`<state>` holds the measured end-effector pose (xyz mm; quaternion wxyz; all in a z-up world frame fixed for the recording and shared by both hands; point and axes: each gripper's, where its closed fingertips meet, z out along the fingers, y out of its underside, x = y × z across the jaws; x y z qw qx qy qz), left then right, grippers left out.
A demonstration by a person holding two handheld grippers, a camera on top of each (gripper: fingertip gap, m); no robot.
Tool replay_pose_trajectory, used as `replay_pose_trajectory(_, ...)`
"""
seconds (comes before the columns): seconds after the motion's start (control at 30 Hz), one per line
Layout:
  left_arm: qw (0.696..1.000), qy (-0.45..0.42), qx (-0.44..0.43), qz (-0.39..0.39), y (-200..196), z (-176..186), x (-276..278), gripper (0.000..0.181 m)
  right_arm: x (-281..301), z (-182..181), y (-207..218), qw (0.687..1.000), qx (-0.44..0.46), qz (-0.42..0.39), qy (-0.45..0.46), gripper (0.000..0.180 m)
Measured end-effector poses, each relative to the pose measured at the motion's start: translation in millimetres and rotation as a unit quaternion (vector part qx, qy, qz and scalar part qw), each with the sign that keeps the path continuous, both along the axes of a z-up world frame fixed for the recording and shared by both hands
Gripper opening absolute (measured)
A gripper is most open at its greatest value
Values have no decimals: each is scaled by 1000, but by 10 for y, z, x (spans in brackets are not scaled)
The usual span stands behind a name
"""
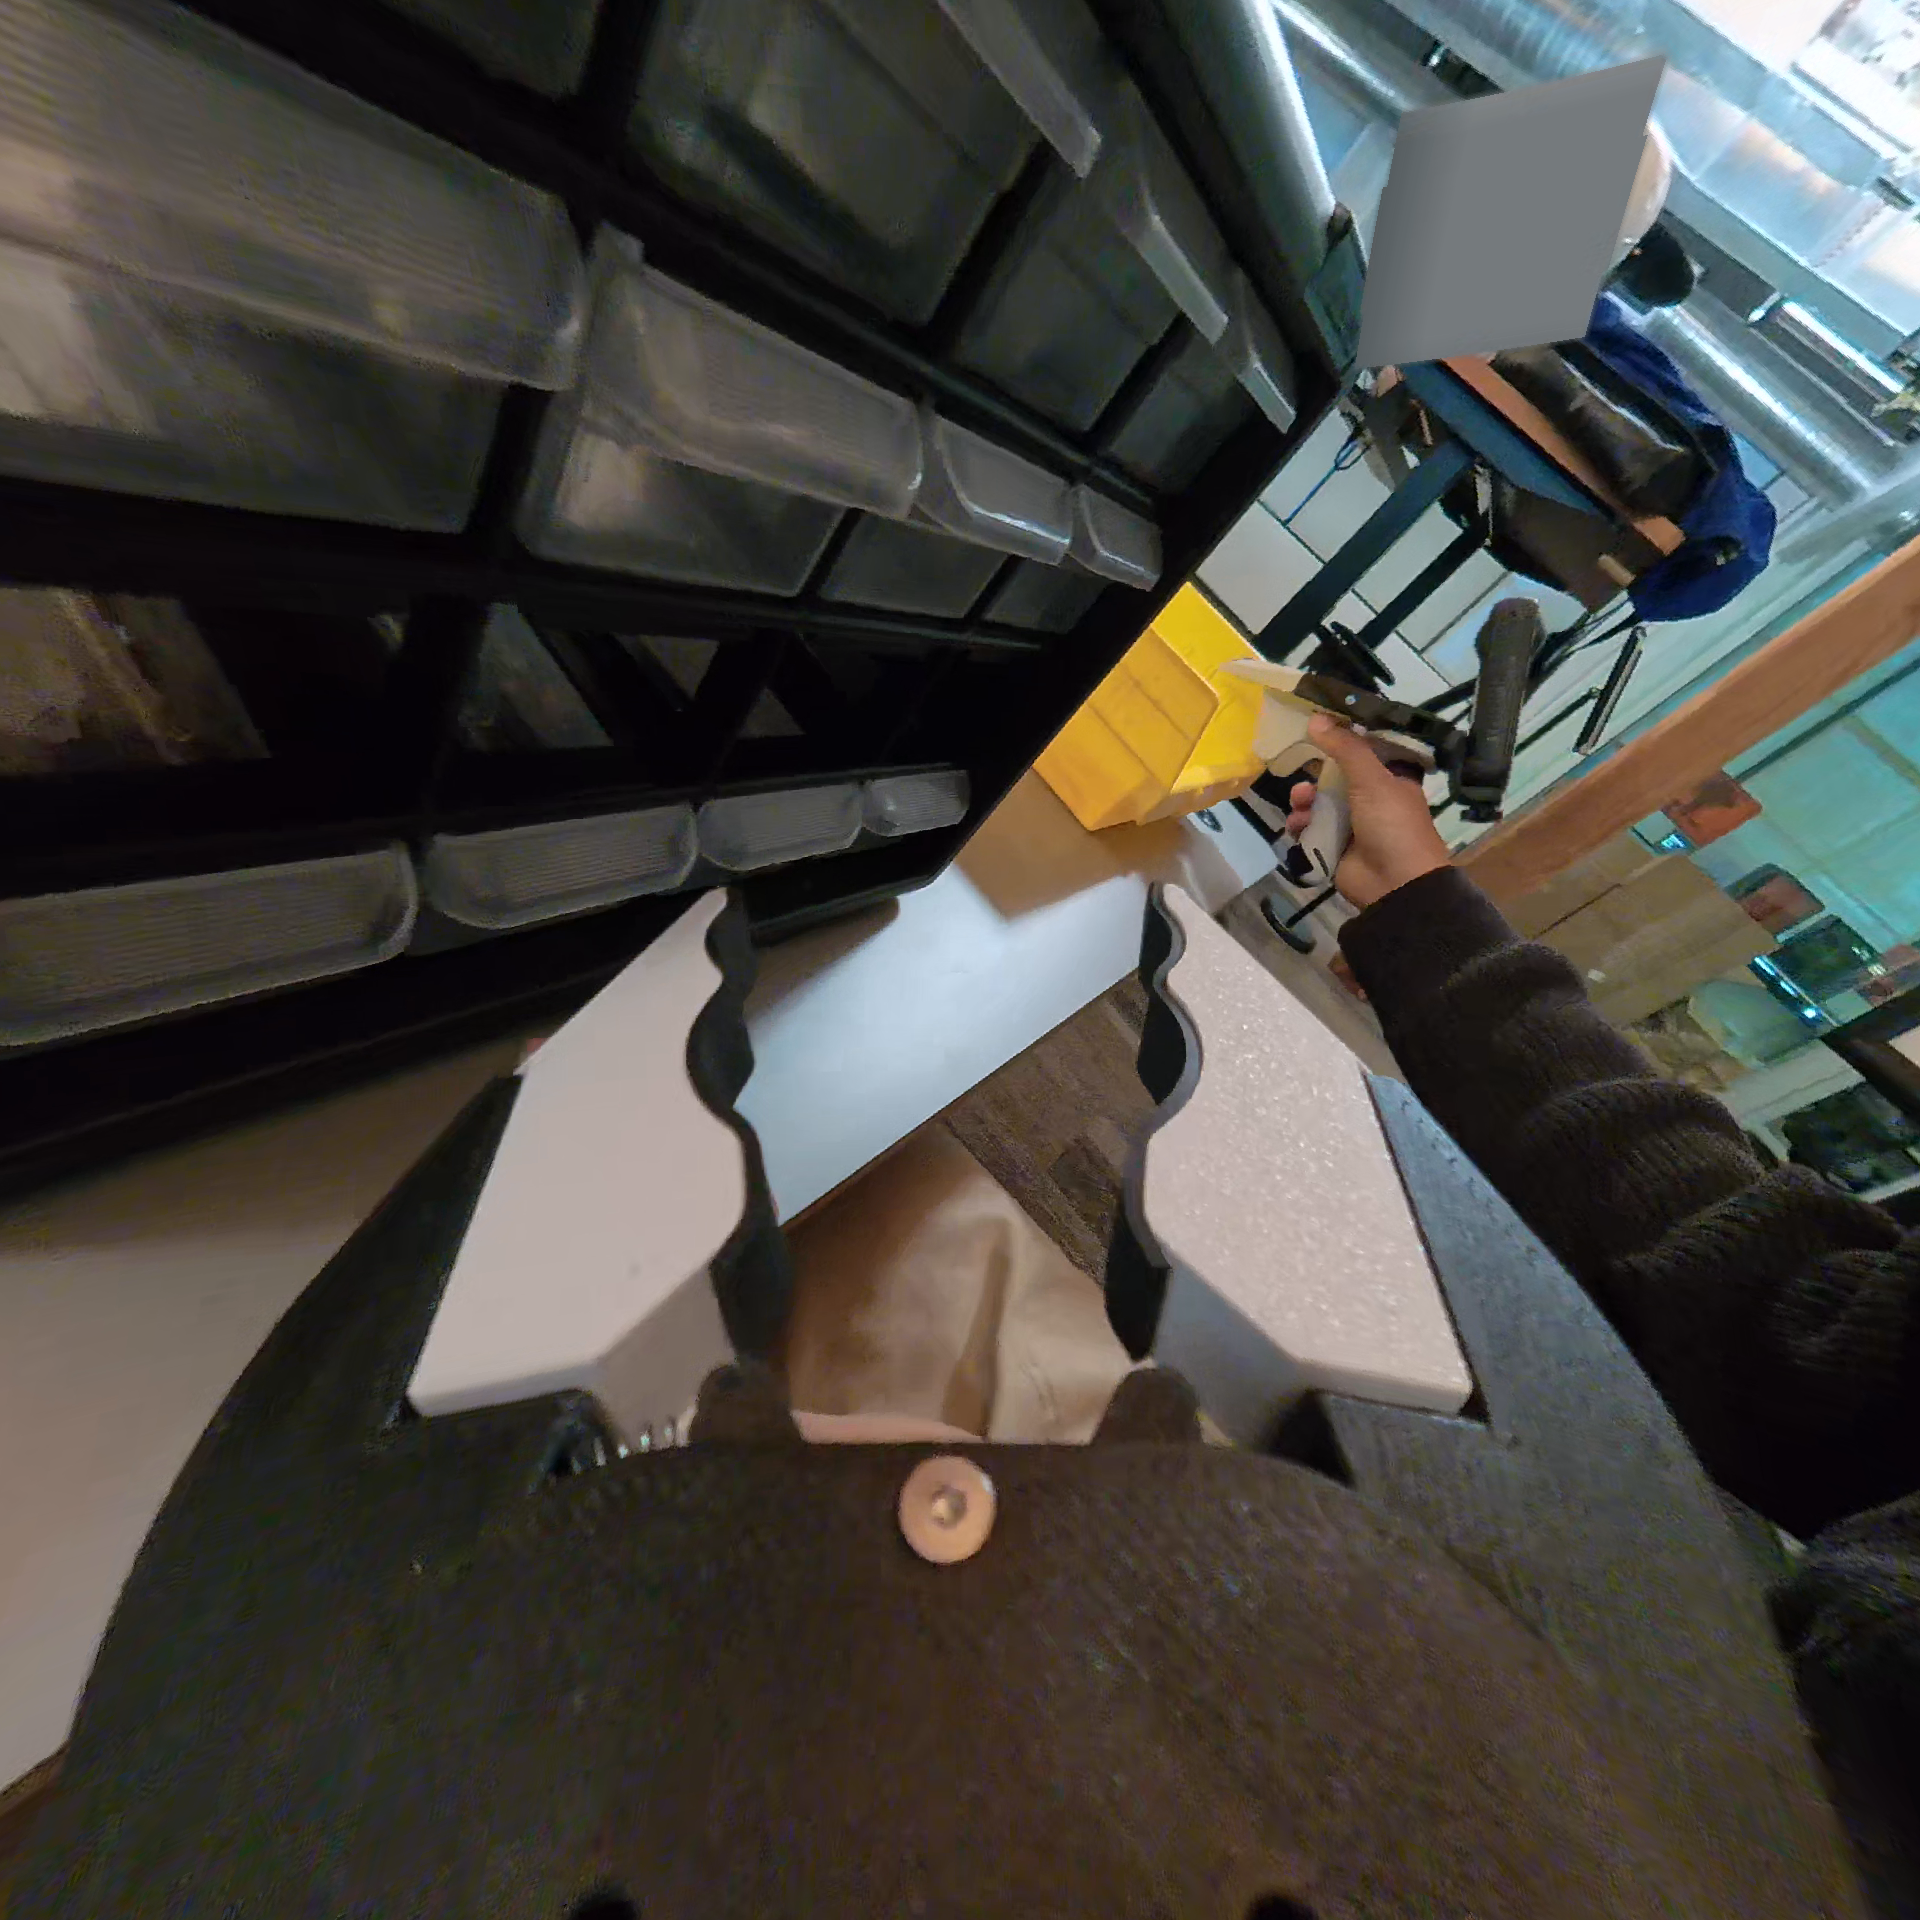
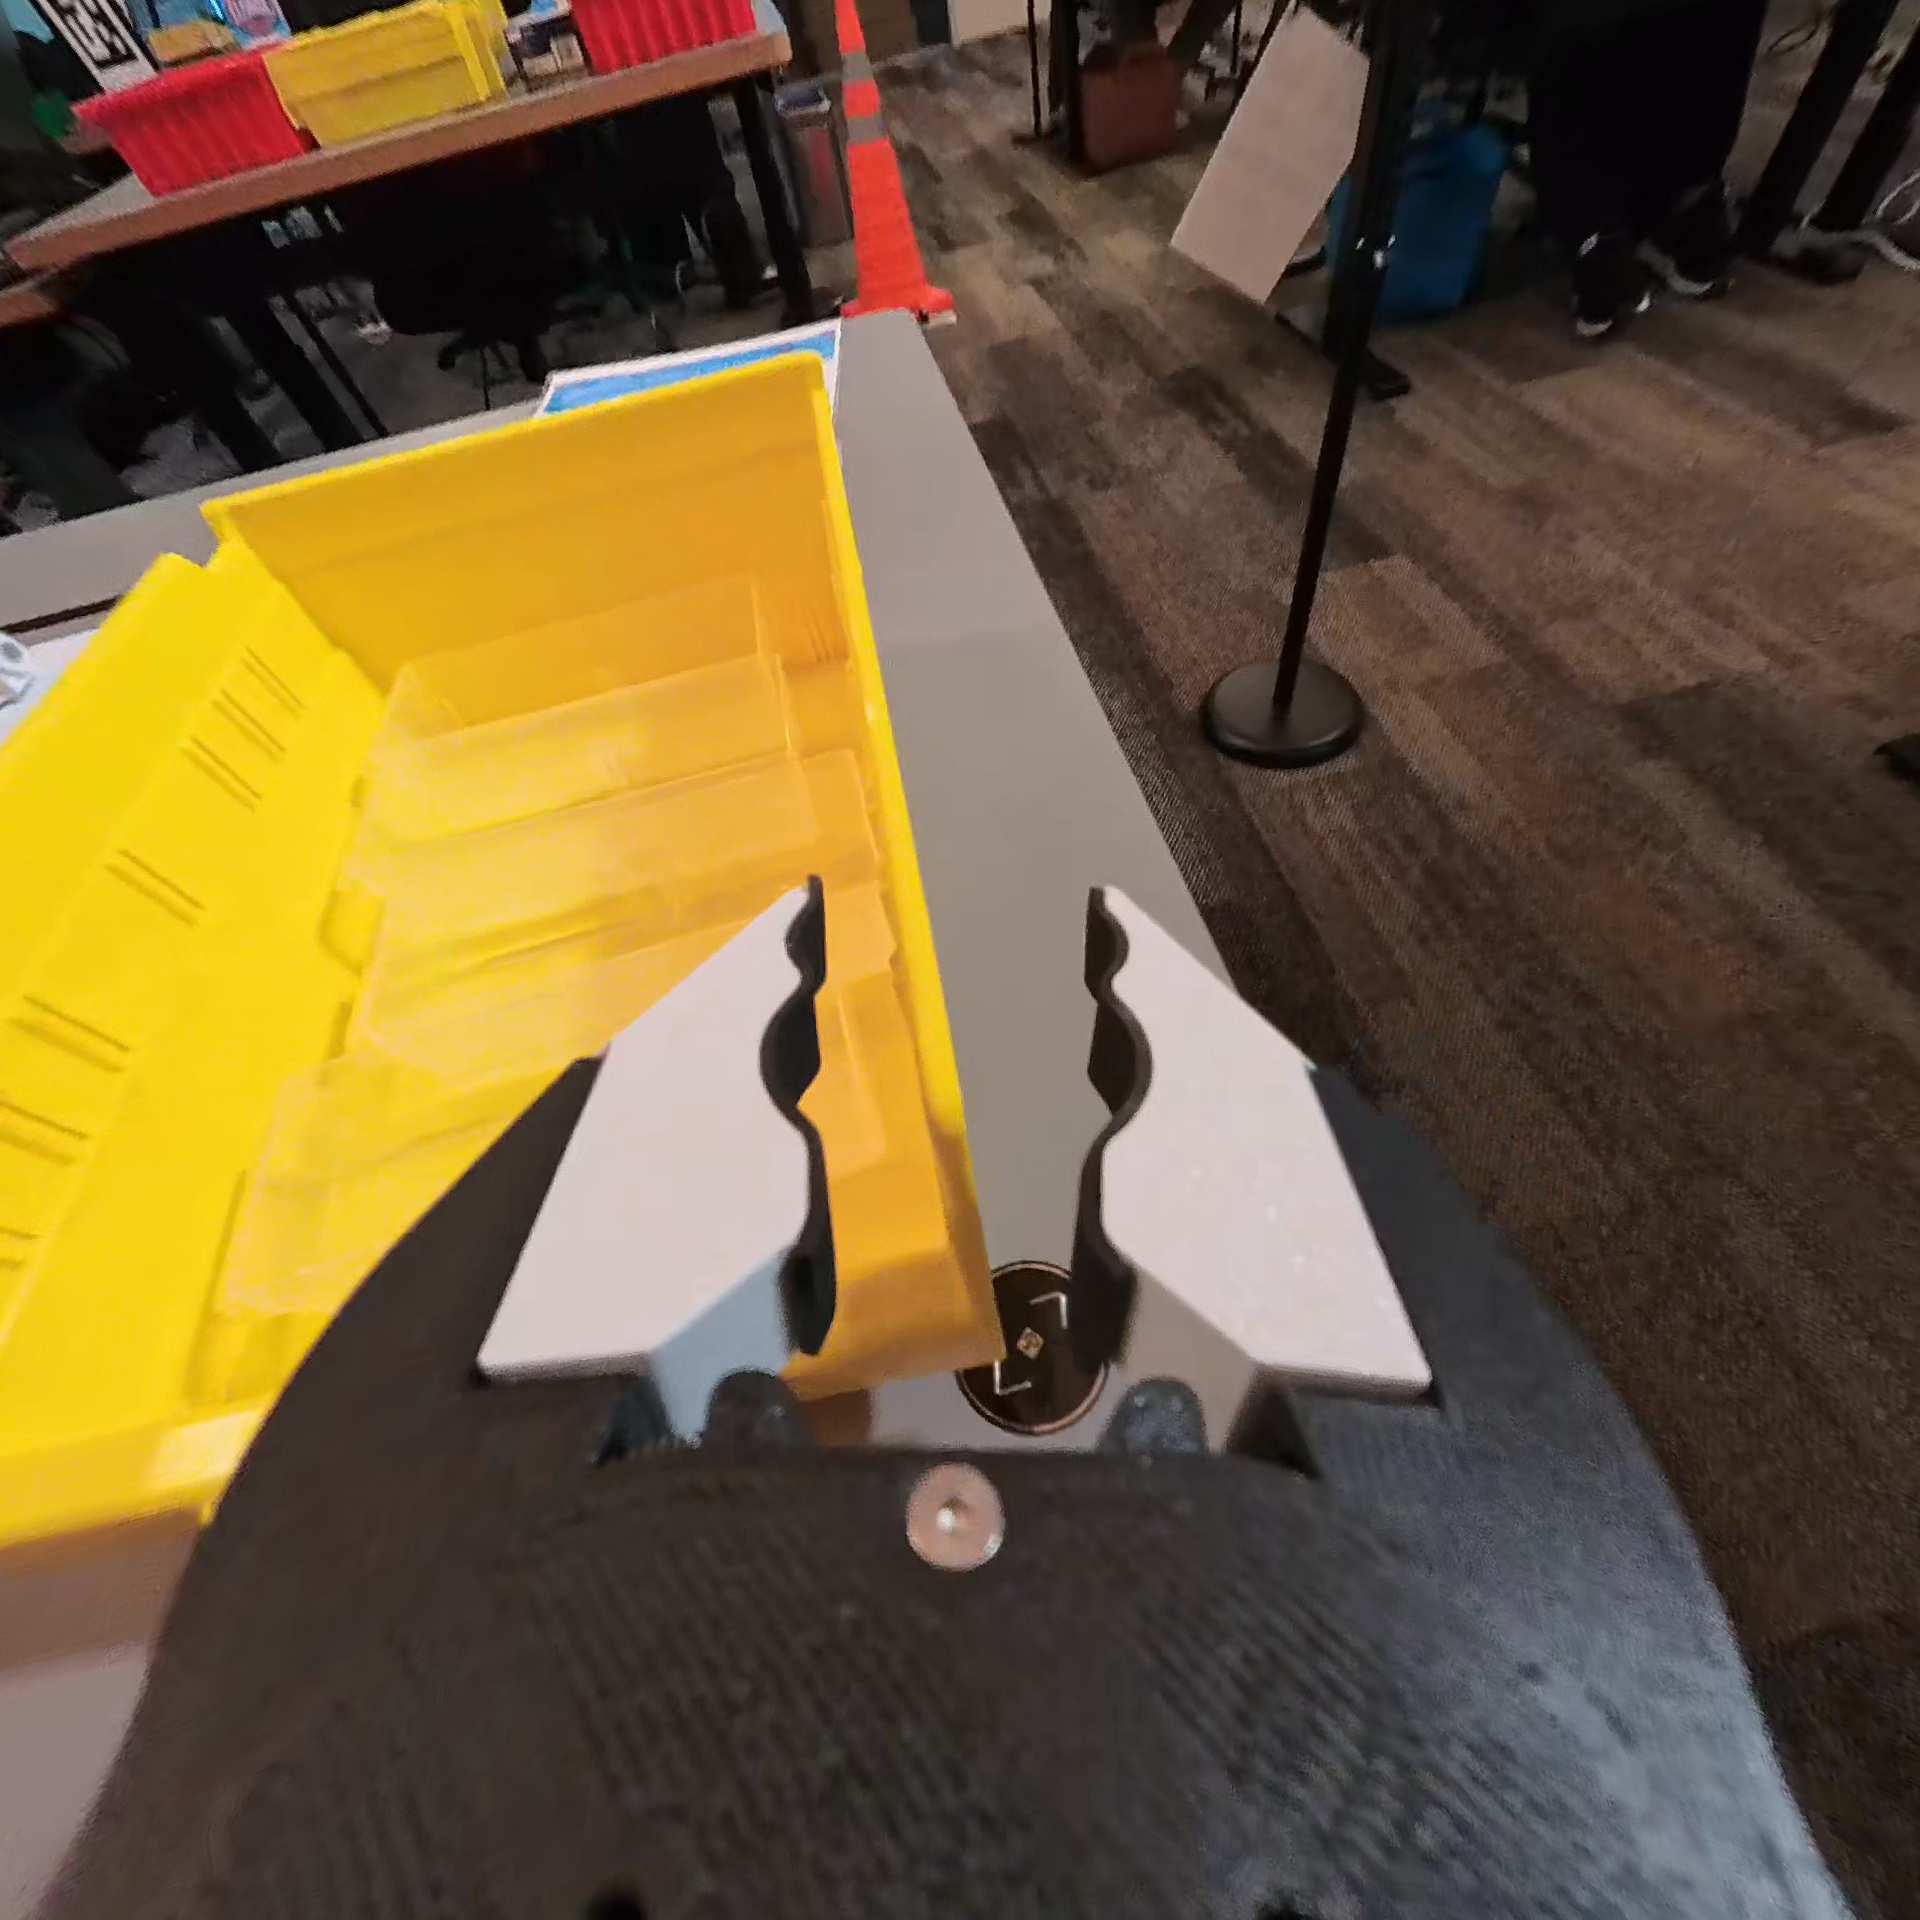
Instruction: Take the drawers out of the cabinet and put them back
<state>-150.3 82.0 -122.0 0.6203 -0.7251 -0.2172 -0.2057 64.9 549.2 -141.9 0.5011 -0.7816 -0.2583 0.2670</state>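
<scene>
The cabinet (image 1: 644,582), a black frame of small clear plastic drawers (image 1: 727,416), stands on the grey table (image 1: 914,997) and fills the upper left of the left wrist view, tilted by the camera's angle; one row of its slots (image 1: 582,696) is dark and open, with closed drawer fronts above and below it. Past the cabinet's far corner sits a yellow bin (image 2: 582,644) on the same table, close to the table's right edge, and inside it lie several clear drawers (image 2: 592,831) side by side. The right gripper (image 2: 956,904) hangs over the bin's right wall (image 2: 904,935), its jaws spread apart with nothing between them, the left finger above the bin's inside and the right finger above bare tabletop. In the left wrist view that gripper (image 1: 1262,686) shows farther off at the bin, held by a hand (image 1: 1371,821) in a dark sleeve (image 1: 1621,1164). The left gripper (image 1: 940,914) is near the cabinet's lower corner, jaws wide and empty, over the table edge. Beyond lie brown carpet (image 2: 1507,831), a black stand (image 2: 1283,712), an orange cone (image 2: 883,197) and another table with red and yellow bins (image 2: 312,94)
</scene>
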Motion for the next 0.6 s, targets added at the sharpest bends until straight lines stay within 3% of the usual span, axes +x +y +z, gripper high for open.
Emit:
replay_pose_trajectory(0.13,1000,0,-6,10,-83,-34,-44,76,-129,-102,66,1000,-13,12,-12,48)
replay_pose_trajectory(0.23,999,33,-12,15,-156,-86,-63,68,-261,-115,97,999,-6,32,13,44)
replay_pose_trajectory(0.47,994,83,0,68,-314,-53,-224,49,-366,-227,98,995,-56,64,49,11)
replay_pose_trajectory(0.6,996,29,8,87,-396,44,-260,57,-348,-172,69,992,-76,58,81,8)
